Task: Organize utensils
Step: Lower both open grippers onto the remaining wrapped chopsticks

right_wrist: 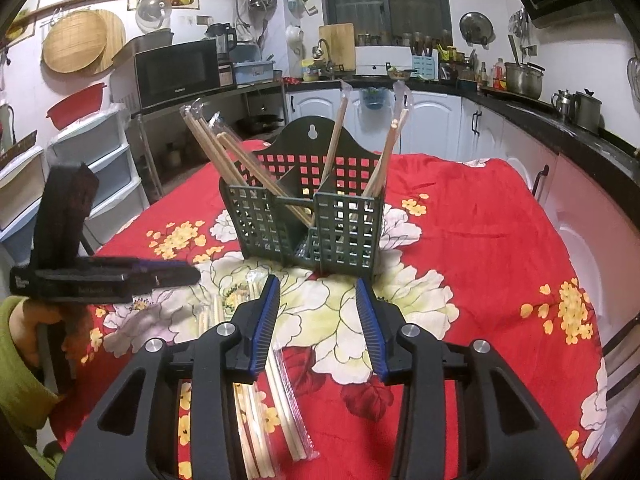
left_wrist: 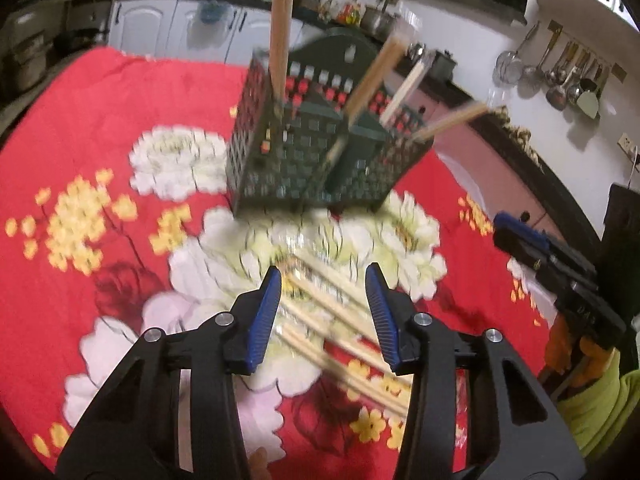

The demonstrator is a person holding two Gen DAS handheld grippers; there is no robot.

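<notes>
Judging by the spread, sorting was partly done: several wrapped chopsticks (right_wrist: 224, 152) stood in the green caddy (right_wrist: 308, 216), while more loose chopsticks (left_wrist: 332, 308) lay on the bench (right_wrist: 480, 220). Left gripper (left_wrist: 324, 292) hovered over them, unclenched; right gripper (right_wrist: 316, 300) gaped empty.

Motion-blurred chopsticks (left_wrist: 332, 312) and green holder (left_wrist: 320, 148) in the left wrist view
</notes>
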